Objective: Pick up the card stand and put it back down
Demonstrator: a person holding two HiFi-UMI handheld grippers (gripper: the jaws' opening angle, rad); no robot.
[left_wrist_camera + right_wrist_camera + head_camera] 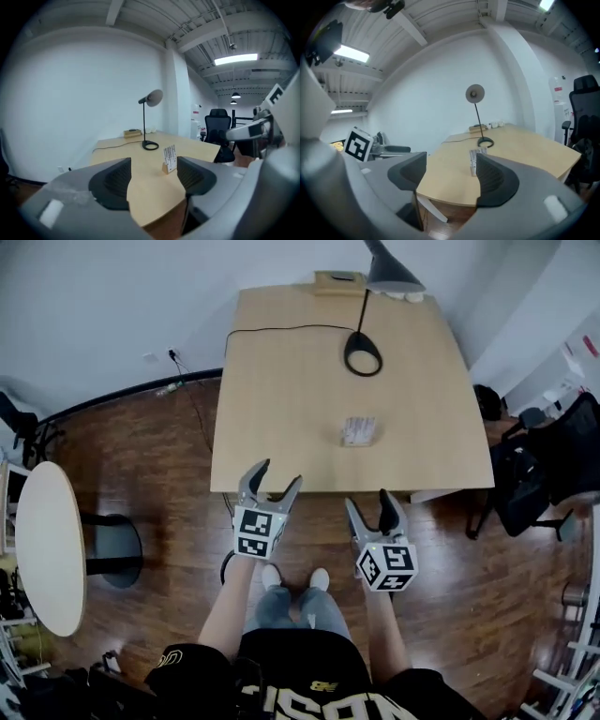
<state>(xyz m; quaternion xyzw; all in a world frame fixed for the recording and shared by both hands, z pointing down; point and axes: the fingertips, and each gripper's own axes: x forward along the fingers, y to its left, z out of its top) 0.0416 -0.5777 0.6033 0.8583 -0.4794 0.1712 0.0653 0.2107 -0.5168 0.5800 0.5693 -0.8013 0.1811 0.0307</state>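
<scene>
The card stand [358,431] is a small wooden base with white cards upright in it, standing on the light wooden table [281,409] right of its middle. My left gripper [278,474] hovers at the table's near edge, open, nothing between its fingers. My right gripper [367,500] hangs just short of that edge, below the stand, also open and empty. In the left gripper view the card stand [169,158] shows ahead between the jaws, far off. In the right gripper view the card stand [474,159] is partly hidden behind the right jaw.
A black desk lamp [364,352] stands behind the stand, its cable running left. A small wooden box [339,279] sits at the table's far edge. A round white table [47,545] is at the left, black office chairs [553,465] at the right.
</scene>
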